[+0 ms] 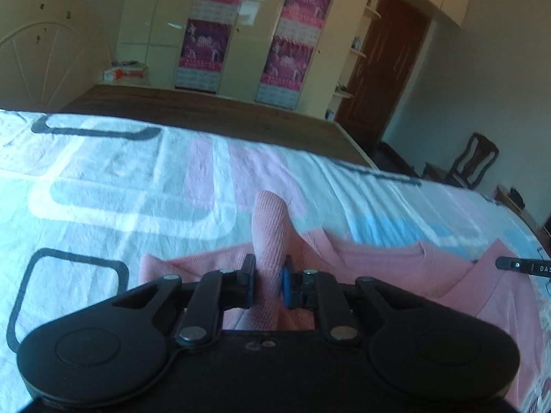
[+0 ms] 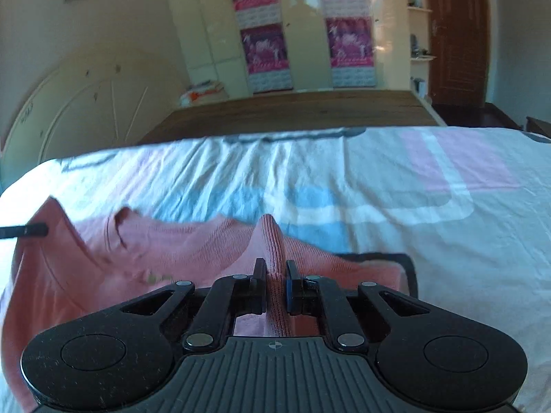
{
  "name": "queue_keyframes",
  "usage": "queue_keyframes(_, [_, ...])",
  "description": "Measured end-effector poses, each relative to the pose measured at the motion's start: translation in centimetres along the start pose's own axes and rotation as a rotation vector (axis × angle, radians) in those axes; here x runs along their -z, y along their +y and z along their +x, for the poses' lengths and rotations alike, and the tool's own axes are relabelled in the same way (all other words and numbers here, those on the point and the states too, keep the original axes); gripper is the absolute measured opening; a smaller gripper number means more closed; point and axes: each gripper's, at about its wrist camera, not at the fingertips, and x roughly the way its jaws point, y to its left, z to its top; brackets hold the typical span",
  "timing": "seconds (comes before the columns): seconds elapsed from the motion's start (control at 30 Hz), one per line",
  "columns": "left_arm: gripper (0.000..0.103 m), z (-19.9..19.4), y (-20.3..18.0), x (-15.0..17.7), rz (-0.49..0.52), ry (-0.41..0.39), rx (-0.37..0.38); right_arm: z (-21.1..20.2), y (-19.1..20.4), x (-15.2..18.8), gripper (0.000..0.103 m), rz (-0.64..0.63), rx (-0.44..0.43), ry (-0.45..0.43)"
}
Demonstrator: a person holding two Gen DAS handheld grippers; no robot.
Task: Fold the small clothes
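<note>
On the patterned white bedsheet [image 1: 103,179], my left gripper [image 1: 269,268] and right gripper [image 2: 276,272] each pinch a ridge of the pink ribbed knit top [image 1: 378,268], ready to lift it for folding.

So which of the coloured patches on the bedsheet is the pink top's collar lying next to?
The light blue patch, just beyond the collar of the pink top. The sheet's pink patch lies farther off.

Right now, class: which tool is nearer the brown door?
Right. The right tool grips the pink garment on the side toward the brown door; the left tool grips it farther off, on the headboard side.
</note>
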Motion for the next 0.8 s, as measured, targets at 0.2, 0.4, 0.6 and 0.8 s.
queue_keyframes(0.2, [0.014,3.0,1.7,0.2,-0.103,0.046,-0.112,2.6,-0.7,-1.0,0.009,0.103,0.123,-0.017])
queue_keyframes(0.4, [0.020,4.3,1.7,1.9,-0.037,0.110,-0.152,5.2,-1.5,0.5,0.009,0.122,0.208,0.043])
queue_keyframes(0.6, [0.075,2.0,2.3,2.6,-0.008,0.150,-0.158,3.7,-1.4,1.1,0.017,0.145,0.196,0.036])
queue_keyframes(0.8, [0.053,-0.4,3.4,4.6,-0.002,0.201,-0.128,1.3,-1.3,3.1,0.020,0.145,0.182,0.069])
